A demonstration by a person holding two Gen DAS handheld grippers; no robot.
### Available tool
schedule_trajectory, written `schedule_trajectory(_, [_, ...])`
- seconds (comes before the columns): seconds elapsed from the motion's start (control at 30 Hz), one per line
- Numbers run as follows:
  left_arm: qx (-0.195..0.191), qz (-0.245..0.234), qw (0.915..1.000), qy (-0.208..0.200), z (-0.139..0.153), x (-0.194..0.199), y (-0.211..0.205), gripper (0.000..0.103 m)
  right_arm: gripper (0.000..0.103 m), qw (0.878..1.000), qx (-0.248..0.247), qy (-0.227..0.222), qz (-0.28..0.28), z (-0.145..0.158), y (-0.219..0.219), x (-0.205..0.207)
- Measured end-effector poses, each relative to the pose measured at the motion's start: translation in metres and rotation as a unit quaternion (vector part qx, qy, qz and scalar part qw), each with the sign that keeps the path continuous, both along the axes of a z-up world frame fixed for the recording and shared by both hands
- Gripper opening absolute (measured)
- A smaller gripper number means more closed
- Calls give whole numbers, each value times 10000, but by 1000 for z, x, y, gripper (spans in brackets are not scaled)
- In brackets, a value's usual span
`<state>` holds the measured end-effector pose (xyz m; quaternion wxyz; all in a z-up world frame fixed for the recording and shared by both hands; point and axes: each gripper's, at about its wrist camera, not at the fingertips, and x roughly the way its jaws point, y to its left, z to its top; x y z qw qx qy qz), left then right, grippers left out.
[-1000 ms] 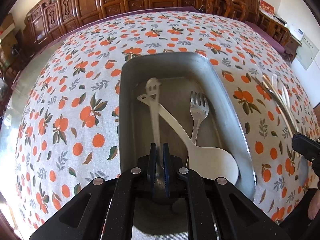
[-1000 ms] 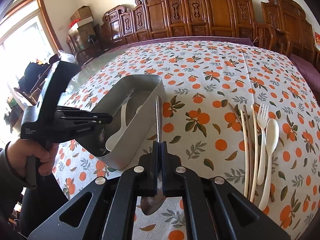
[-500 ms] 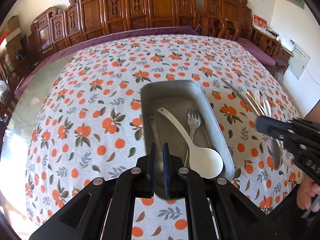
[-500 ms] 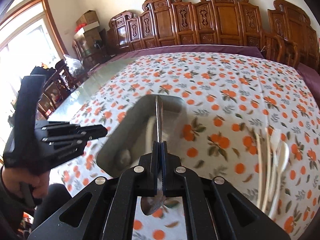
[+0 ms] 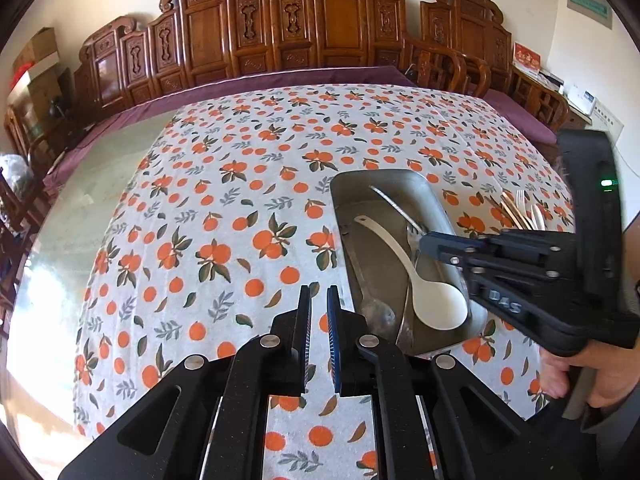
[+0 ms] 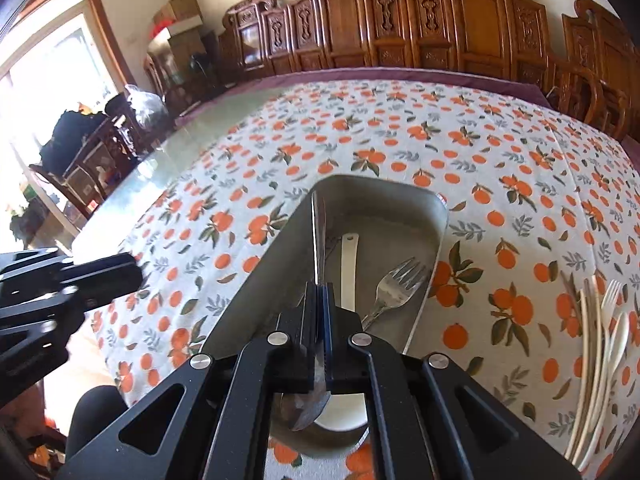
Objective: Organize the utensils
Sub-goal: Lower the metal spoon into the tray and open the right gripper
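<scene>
A metal tray (image 5: pixel 400 178) (image 6: pixel 440 208) lies on the orange-print cloth. In it are a white spoon (image 5: pixel 436 308) (image 6: pixel 348 272), a metal fork (image 6: pixel 396 284) and a metal spoon (image 5: pixel 376 312). My right gripper (image 6: pixel 318 292) is shut on another metal spoon (image 6: pixel 318 240). Its handle points forward over the tray and its bowl hangs under the fingers. In the left wrist view the right gripper (image 5: pixel 424 246) hovers above the tray. My left gripper (image 5: pixel 318 320) (image 6: pixel 136 276) sits left of the tray, jaws almost together with nothing between them.
Several loose utensils (image 6: pixel 596 344) (image 5: pixel 520 212), pale chopsticks, a white fork and a white spoon, lie on the cloth right of the tray. Carved wooden chairs (image 5: pixel 340 20) line the table's far side. Bare glass tabletop (image 6: pixel 200 136) shows at the left. A hand (image 5: pixel 580 376) grips the right tool.
My left gripper rose and drew back to the left, away from the tray, leaving the metal spoon lying inside. The right gripper carried its spoon leftward until it hangs over the tray.
</scene>
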<state>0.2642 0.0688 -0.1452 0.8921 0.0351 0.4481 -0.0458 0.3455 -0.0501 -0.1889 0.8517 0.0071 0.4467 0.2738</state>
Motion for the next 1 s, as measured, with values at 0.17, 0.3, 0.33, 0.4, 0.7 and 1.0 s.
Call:
schedule_trajectory(0.17, [-74, 62, 9999, -50, 3, -4, 8, 7, 4, 9999, -132, 54, -1, -9, 10, 4])
schedule_trajectory(0.3, [-83, 77, 9999, -63, 4, -6, 11, 7, 4, 9997, -208, 116, 1, -16, 13, 6])
schedule_trajectory(0.33, [-75, 73, 9999, -61, 4, -6, 11, 7, 4, 9997, -227, 131, 1, -18, 14, 6])
schedule_trajectory(0.4, [-71, 74, 9999, -55, 4, -6, 11, 7, 4, 9995, -251, 167, 3, -22, 15, 6])
schedule_trajectory(0.7, [-80, 2, 9999, -60, 5, -7, 3, 7, 7, 9999, -16, 95, 59, -10, -3, -1])
schedule_trajectory(1.0, [-244, -234, 9994, -78, 3, -9, -29, 7, 7, 9994, -126, -298, -124, 25, -73, -21])
